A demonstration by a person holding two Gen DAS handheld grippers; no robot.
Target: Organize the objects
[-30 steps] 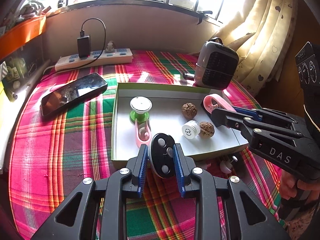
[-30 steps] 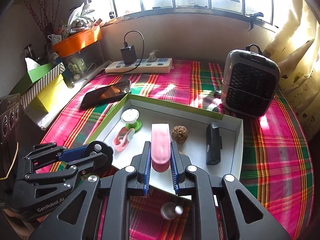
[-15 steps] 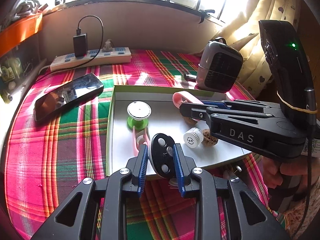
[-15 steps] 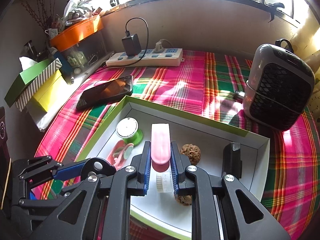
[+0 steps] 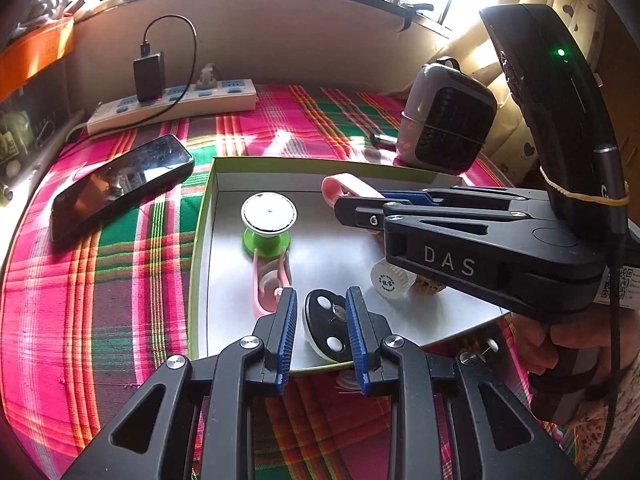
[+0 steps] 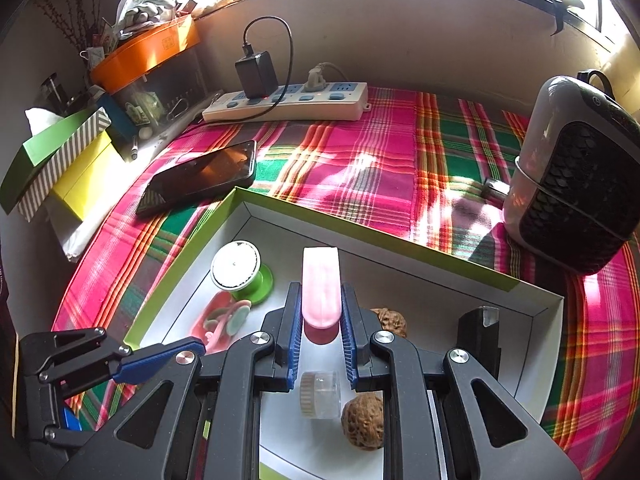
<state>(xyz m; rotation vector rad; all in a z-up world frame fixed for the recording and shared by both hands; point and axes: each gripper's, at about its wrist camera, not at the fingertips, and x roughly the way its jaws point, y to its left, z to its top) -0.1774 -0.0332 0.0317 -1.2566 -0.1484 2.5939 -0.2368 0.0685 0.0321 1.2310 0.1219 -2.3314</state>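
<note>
The left gripper (image 5: 322, 328) was clamped on a black oval object with white dots (image 5: 326, 330), its blue pads pressing both sides, and it held the piece upright over the near edge of the shallow green-rimmed tray (image 5: 202, 240). Whether the black piece touched the tray floor could not be told. Just ahead and to the left of those fingers, a pink clip (image 5: 268, 280) lay flat in the tray, and beyond it stood a green spool with a white top (image 5: 268, 220).

The right gripper (image 6: 320, 320) was closed on a long pink object (image 6: 320, 284), which stuck out forward past the fingertips and hung above the tray's middle. In the left wrist view that same pink object (image 5: 348, 186) showed at the tip of the right tool, which reached across the tray from the right side. Below the right gripper's fingers, on the tray floor, lay a small clear bottle with a ribbed cap (image 6: 320, 396) and, touching or just beside it, a walnut (image 6: 362, 420). A second walnut (image 6: 390, 320) sat just to the right of the gripped pink object, partly hidden by the finger. A black rectangular item (image 6: 478, 336) stood near the tray's right wall.

On the plaid cloth (image 6: 360, 168) outside the tray lay a phone (image 6: 200, 176), a power strip (image 6: 288, 100) by the wall, and a small grey heater (image 6: 576, 176) to the right
</note>
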